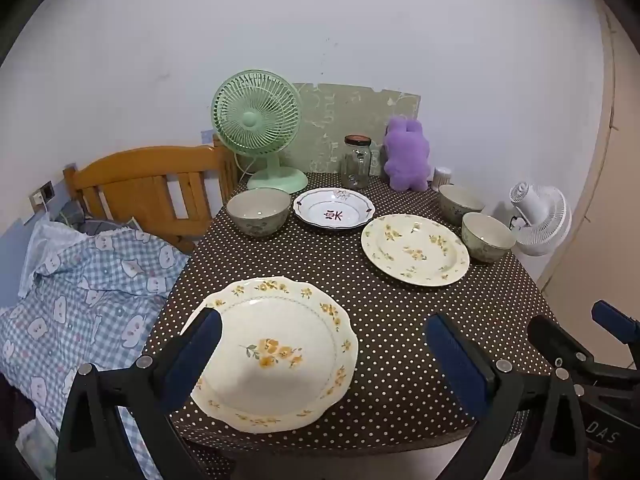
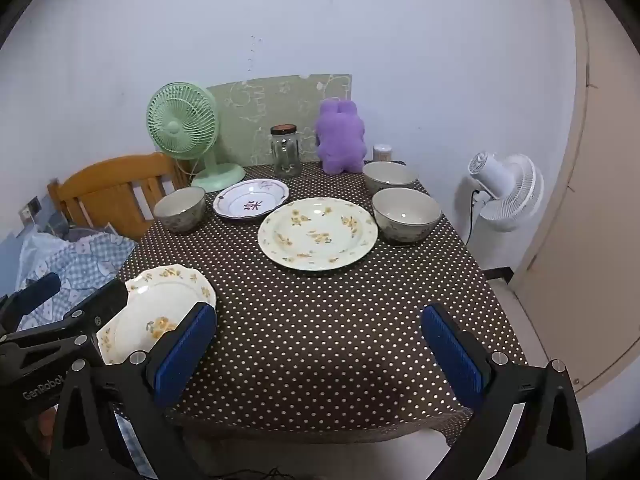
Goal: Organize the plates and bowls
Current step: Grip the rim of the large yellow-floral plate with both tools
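So, fingers: both the left gripper (image 1: 322, 354) and the right gripper (image 2: 318, 344) stand spread wide with nothing between the blue pads, hovering over the near edge of the worktop (image 2: 320, 320).
Landmark: the big flowered plate (image 2: 318, 234) in the middle of the worktop; every place below is told from it.
Plates: a 2nd flowered plate (image 1: 276, 354) lies toward the near left corner from the landmark, well apart from it; a white dish with a red mark (image 2: 251, 200) sits just behind and left of it.
Bowls: 2 bowls, the nearer bowl (image 2: 406, 214) and the rear bowl (image 2: 390, 178), stand just right of the landmark; a 3rd bowl (image 2: 180, 208) stands left of it, beyond the white dish.
Risk, edge: the near-left plate seems to reach the worktop's edge by the bed (image 1: 80, 300); a clumsy push could tip it off.
Risk, grip: glazed rims look slick, so a shallow pinch may let a plate slide out.
Risk, neighbours: the right bowls stand close to the landmark and to the worktop's right edge; a wide swing could knock them together.
Risk, clutter: the glass jar (image 2: 285, 152) and green fan (image 2: 188, 136) behind the landmark could be toppled by a far reach.
Writing: "GenRobot" reads on the left gripper's body in the right wrist view; "DAS" shows on the right gripper's body in the left wrist view.
Other marks: the red sign on the white dish is too small to read.
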A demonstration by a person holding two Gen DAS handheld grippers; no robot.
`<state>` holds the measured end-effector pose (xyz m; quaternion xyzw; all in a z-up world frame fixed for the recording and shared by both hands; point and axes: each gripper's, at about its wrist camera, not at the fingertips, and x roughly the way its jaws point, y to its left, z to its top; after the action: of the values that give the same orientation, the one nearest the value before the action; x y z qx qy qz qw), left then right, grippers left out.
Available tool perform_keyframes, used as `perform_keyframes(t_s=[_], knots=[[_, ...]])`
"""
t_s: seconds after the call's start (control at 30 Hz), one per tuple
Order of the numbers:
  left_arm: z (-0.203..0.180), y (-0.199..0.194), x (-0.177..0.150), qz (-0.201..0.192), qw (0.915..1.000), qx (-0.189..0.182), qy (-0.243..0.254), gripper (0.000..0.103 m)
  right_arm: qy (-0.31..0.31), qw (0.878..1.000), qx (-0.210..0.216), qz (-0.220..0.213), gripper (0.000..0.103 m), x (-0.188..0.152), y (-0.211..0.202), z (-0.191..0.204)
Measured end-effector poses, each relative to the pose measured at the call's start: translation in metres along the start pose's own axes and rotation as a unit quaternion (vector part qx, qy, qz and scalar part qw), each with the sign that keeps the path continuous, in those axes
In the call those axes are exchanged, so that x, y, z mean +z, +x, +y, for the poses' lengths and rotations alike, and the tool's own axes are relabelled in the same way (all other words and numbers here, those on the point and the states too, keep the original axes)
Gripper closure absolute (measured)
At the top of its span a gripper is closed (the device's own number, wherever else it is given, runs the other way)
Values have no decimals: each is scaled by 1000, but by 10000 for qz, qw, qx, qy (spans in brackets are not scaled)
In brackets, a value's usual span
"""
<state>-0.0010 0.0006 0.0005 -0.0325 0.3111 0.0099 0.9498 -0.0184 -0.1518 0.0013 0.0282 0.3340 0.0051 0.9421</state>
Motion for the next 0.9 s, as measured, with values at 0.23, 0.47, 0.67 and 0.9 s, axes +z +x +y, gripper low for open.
perform_keyframes(t_s=[0.23,0.47,0.67,0.9], knots=[[-3,-12,-2,-68,9999,99,121,1,-46,10000,31,31,0,0,4,-11],[-8,-7,-3,93,9999,77,114,2,-66,10000,28,46,0,-5,0,-17],[-20,-6,-3,43,9998,206,36,2,-51,10000,3,45,0,-8,-1,-22],[-24,-8,-4,24,9998,194,85,2,-21,10000,-4,2,0,-7,-3,-25]])
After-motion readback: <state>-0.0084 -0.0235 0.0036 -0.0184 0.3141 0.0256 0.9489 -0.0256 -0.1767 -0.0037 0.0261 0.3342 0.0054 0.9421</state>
